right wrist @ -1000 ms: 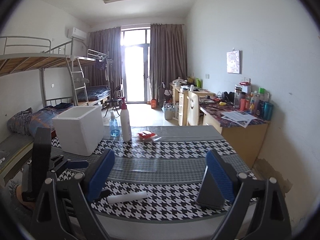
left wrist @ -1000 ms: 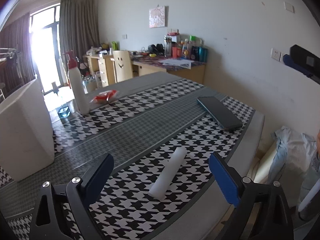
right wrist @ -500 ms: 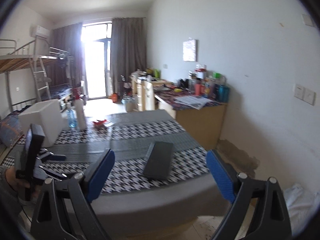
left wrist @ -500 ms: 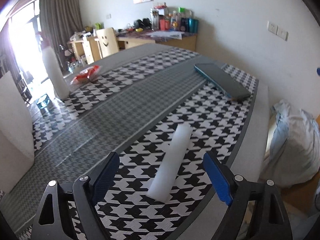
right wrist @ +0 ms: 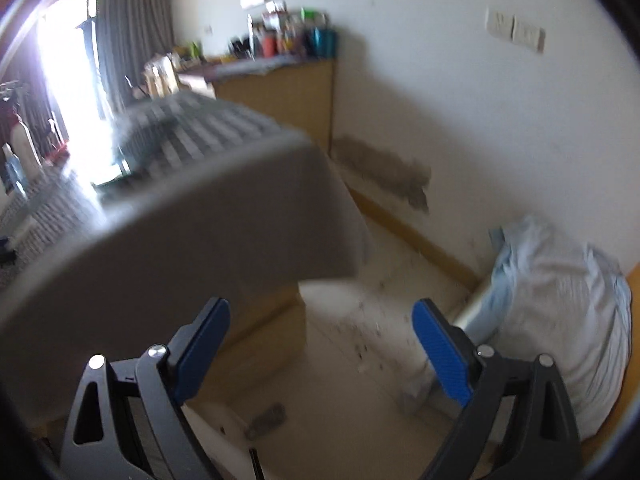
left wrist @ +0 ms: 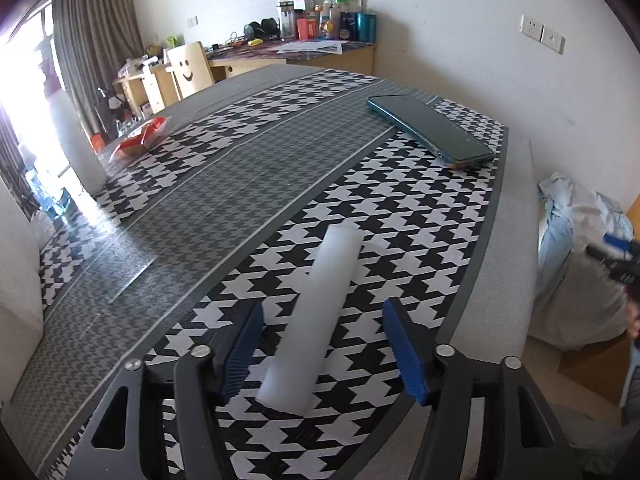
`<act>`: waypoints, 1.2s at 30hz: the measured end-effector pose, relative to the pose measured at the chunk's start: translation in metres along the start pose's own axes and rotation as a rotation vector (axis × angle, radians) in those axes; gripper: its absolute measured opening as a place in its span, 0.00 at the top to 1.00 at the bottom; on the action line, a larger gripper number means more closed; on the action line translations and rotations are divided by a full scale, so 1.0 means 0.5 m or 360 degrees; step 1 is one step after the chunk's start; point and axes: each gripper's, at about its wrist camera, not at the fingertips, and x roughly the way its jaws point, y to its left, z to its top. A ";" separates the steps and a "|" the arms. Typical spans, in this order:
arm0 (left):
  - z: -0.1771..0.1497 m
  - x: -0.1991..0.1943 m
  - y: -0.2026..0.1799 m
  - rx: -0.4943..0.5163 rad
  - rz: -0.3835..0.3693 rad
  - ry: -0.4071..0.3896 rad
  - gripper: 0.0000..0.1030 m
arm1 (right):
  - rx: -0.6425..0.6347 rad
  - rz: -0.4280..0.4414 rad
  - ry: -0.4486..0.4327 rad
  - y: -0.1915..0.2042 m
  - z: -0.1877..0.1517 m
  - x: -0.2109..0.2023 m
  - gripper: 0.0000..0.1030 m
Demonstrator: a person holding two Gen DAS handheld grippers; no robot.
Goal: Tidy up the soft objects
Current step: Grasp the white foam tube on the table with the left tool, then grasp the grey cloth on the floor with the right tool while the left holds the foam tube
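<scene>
A white foam cylinder (left wrist: 320, 312) lies on the houndstooth tablecloth (left wrist: 408, 216) near the table's front edge. My left gripper (left wrist: 324, 348) is open, its blue pads on either side of the cylinder's near end, not touching it. My right gripper (right wrist: 320, 344) is open and empty, off the table's right end, pointing down at the floor. A pale blue cloth bundle (right wrist: 560, 312) lies on the floor by the wall; it also shows in the left wrist view (left wrist: 576, 248). The right gripper's tip (left wrist: 616, 248) shows at the left wrist view's right edge.
A dark phone (left wrist: 428, 128) lies at the table's far right. A red packet (left wrist: 140, 140) and a white bottle (left wrist: 76, 144) stand at the far left. A white foam box (left wrist: 16, 272) is at the left edge. A wooden cabinet (right wrist: 256, 336) sits under the table.
My left gripper has moved forward and down until its pads flank the cylinder. My right gripper has swung right and down, off the table, toward the floor and the cloth bundle.
</scene>
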 end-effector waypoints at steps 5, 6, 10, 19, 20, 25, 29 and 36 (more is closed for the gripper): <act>-0.001 -0.005 -0.016 0.0035 0.0022 -0.0004 0.51 | -0.0013 -0.0061 0.0172 -0.042 -0.063 0.086 0.08; -0.001 -0.005 -0.017 0.0036 0.0025 -0.0002 0.51 | 0.0003 -0.0062 0.0211 -0.049 -0.074 0.105 0.08; 0.000 -0.004 -0.013 0.0014 0.0004 0.0005 0.53 | 0.0049 -0.0027 0.0391 -0.069 -0.131 0.190 0.08; -0.008 -0.009 -0.026 0.0102 0.0154 -0.0060 0.82 | -0.0051 0.0165 0.0745 -0.009 -0.268 0.375 0.08; -0.007 -0.008 -0.028 0.0109 0.0166 -0.0058 0.82 | -0.0068 0.0174 0.0771 -0.001 -0.278 0.393 0.08; 0.000 -0.008 -0.022 0.0074 0.0155 -0.0051 0.83 | -0.0123 0.0209 0.0962 0.040 -0.354 0.511 0.08; 0.008 -0.009 -0.015 0.0007 0.0145 -0.0031 0.85 | 0.0014 0.0289 0.1085 0.054 -0.399 0.588 0.08; 0.025 -0.019 -0.020 -0.0082 0.0127 -0.0050 0.86 | 0.0142 0.0335 0.1398 0.108 -0.521 0.728 0.08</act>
